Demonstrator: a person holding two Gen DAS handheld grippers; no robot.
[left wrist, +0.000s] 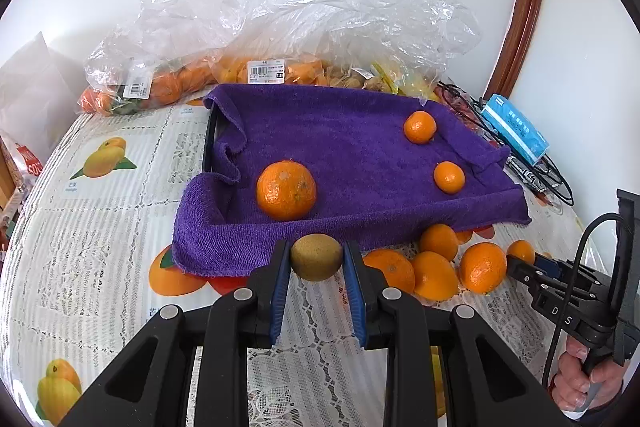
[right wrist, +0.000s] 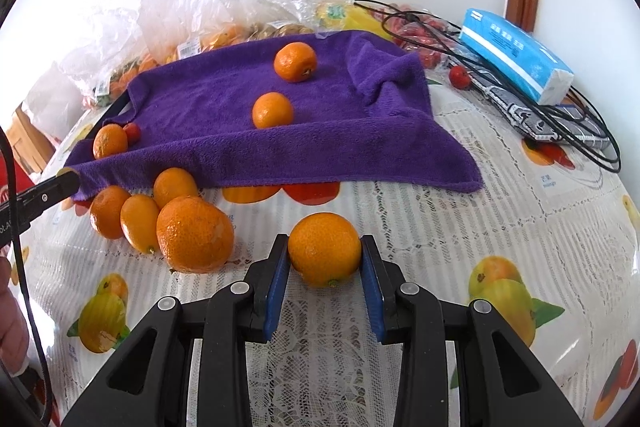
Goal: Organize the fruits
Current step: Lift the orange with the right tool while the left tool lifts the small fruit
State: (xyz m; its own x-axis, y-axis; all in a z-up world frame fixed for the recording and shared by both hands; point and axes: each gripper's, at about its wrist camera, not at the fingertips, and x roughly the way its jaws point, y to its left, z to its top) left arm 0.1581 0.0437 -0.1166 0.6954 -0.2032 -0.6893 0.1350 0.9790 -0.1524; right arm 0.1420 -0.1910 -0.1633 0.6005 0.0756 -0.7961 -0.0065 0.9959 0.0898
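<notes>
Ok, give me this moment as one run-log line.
left gripper: shut on kiwi | right gripper: shut on orange | purple towel: three oranges | loose oranges beside towel

Two black plastic hand-held grippers: left hand-held gripper (left wrist: pixel 316 259), right hand-held gripper (right wrist: pixel 325 251). Blue rubber pads (left wrist: pixel 280 291) lining angular fingers, round silver screws (left wrist: pixel 243 293) at linkage pivots. Black cable (left wrist: pixel 576 259) looping off right unit, white letters "D S" on its side.

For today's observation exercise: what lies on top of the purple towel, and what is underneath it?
On the purple towel lie three oranges: a large one and two small ones. Beneath, only a black tray edge shows; the rest is covered.
</notes>
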